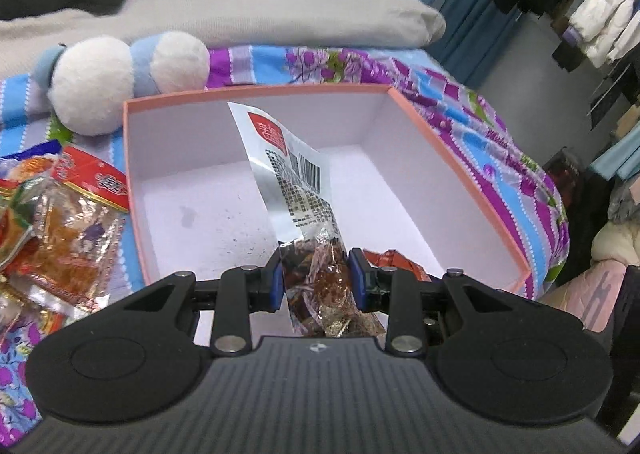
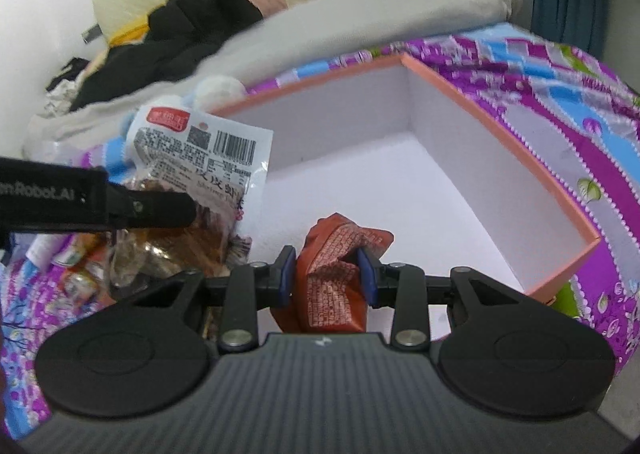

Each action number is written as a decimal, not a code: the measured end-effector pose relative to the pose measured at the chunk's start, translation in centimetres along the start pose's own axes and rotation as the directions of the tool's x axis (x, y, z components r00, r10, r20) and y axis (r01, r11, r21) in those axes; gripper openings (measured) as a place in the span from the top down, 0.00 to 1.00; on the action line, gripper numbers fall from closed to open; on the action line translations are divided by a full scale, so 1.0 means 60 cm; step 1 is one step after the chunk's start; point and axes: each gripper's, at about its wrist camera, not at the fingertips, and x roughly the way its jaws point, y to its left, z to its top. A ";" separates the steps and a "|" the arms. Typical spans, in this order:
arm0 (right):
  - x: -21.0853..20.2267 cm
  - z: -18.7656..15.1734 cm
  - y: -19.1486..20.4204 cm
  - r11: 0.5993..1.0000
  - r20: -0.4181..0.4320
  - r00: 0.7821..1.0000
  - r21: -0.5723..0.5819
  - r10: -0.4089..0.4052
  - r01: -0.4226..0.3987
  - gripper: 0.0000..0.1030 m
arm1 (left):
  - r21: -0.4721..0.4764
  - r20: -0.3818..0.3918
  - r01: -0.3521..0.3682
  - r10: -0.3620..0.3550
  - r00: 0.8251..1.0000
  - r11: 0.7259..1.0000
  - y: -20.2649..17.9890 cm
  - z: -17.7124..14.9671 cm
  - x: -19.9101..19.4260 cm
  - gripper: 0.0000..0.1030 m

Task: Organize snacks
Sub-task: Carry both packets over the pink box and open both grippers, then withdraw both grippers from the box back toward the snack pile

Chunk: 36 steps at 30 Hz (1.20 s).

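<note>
- The left tongs (image 1: 318,280) are clamped on a clear snack packet (image 1: 296,181); its long axis runs up toward 12 o'clock, over the open pink box (image 1: 256,90) on the bed.
- The right tongs (image 2: 329,276) are clamped on an orange packet (image 2: 334,274), over the box floor.
- The box lies straight ahead of both; I judge the right tongs are further inside it.
</note>
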 end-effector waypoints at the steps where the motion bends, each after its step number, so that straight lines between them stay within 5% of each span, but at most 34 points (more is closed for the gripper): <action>1: 0.008 0.000 -0.004 1.000 -0.010 1.000 0.004 -0.002 0.002 0.63 | -0.005 -0.008 0.004 -0.004 1.000 1.000 0.003 0.002 0.008 0.64; 8: 0.044 0.000 -0.018 1.000 -0.052 0.999 0.025 -0.010 0.012 0.64 | 0.014 -0.036 0.001 -0.001 0.999 1.000 0.008 0.012 0.048 0.58; 11: 0.049 0.003 -0.019 0.999 -0.062 0.998 0.025 -0.022 0.024 0.51 | 0.017 -0.019 0.003 -0.003 1.000 1.000 0.008 0.011 0.038 0.43; 14: 0.040 0.002 -0.016 1.000 -0.055 0.998 0.020 -0.020 0.021 0.50 | 0.026 0.004 -0.002 0.002 1.000 1.000 0.004 0.007 0.014 0.43; 24: -0.053 -0.009 0.009 1.000 0.021 1.000 0.015 0.011 -0.012 0.50 | 0.054 0.097 -0.002 -0.003 0.995 0.999 -0.022 -0.036 -0.123 0.43; 36: -0.196 -0.060 0.067 0.997 0.114 0.991 -0.014 0.071 -0.070 0.50 | 0.039 0.207 -0.014 0.006 0.978 0.999 -0.026 -0.147 -0.313 0.43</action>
